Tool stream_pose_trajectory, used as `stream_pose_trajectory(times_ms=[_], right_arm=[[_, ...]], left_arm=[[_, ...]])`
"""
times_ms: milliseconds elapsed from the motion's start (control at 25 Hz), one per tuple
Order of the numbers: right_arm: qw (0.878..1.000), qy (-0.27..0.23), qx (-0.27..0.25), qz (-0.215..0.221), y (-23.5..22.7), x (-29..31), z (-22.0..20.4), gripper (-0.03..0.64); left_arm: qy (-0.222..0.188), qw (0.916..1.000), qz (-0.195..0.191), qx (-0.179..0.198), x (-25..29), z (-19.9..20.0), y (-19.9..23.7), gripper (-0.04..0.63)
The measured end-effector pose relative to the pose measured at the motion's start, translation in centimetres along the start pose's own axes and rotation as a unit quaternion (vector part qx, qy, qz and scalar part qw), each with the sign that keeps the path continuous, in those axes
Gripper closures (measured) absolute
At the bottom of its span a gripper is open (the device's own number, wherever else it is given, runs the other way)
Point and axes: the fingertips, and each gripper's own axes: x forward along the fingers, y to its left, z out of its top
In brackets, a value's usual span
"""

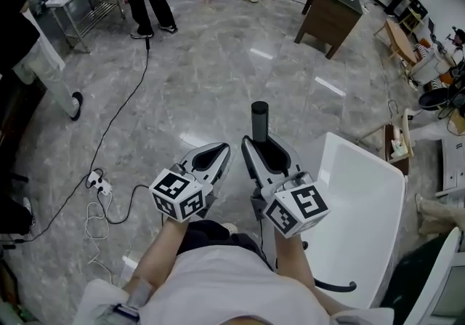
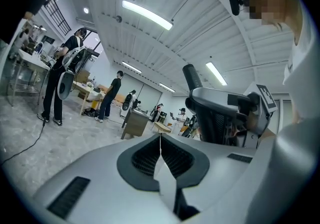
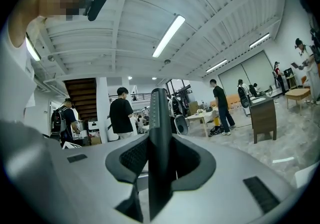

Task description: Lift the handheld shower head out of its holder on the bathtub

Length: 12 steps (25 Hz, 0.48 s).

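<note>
My right gripper [image 1: 261,145] is clamped on the dark stick of the shower head [image 1: 259,118], its jaws pressing the handle from both sides. The right gripper view shows the dark bar upright between the pads, with a line of small dots along its edge. I hold it level and out in front of me, over the bare floor and just left of the white bathtub [image 1: 363,193], so it looks clear of its holder (which I cannot make out in any view). Gripping low on the handle leaves the top end sticking out past the jaw tips. My left gripper [image 1: 216,156] is closed on nothing, its jaws meeting at a seam. It hangs beside the right one, apart from it, because this lift needs only one grip.
</note>
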Motion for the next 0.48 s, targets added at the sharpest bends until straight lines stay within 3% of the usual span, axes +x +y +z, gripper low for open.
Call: stream_pose_trajectory(times_ms=[480], right_arm=[[1.000, -0.015, 0.005, -0.017, -0.8, -0.7, 0.1, 0.476]], left_arm=[[0.006, 0.9999, -0.012, -0.004, 0.6, -1.1, -0.6, 0.583]])
